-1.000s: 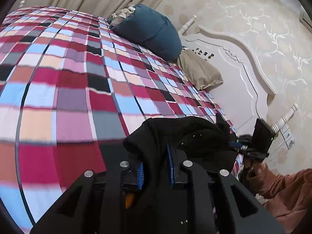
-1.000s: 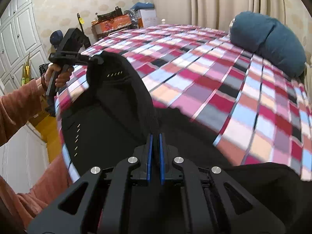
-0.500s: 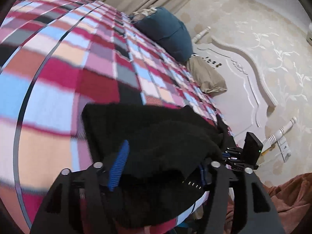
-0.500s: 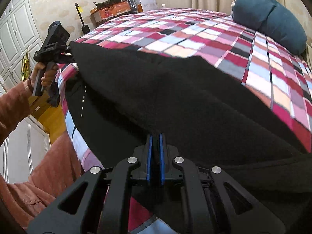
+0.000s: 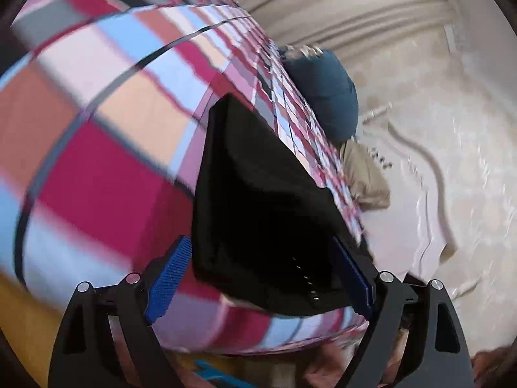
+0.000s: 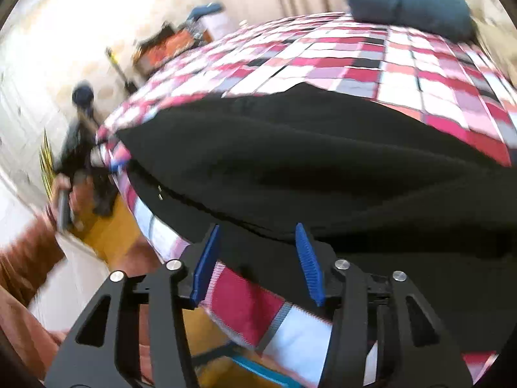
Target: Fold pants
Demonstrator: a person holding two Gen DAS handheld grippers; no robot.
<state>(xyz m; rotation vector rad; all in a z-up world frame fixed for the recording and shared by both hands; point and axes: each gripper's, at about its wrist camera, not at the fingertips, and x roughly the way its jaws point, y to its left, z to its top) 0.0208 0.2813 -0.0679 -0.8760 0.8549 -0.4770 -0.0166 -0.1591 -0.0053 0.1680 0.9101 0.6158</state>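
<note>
The black pants lie folded over on the plaid bedspread near the bed's edge. My left gripper is open, its blue pads on either side of the pants' near end, holding nothing. In the right wrist view the pants stretch across the bed's near edge. My right gripper is open just in front of the fabric's edge. The left gripper shows blurred at the pants' far left end.
A dark blue pillow and a beige pillow lie by the white headboard. Boxes stand beyond the bed's far corner. Yellow wooden floor shows below the bed edge.
Both grippers have opened and let go of the pants, which now lie folded on the bed. Both cameras have pulled back and tilted.
</note>
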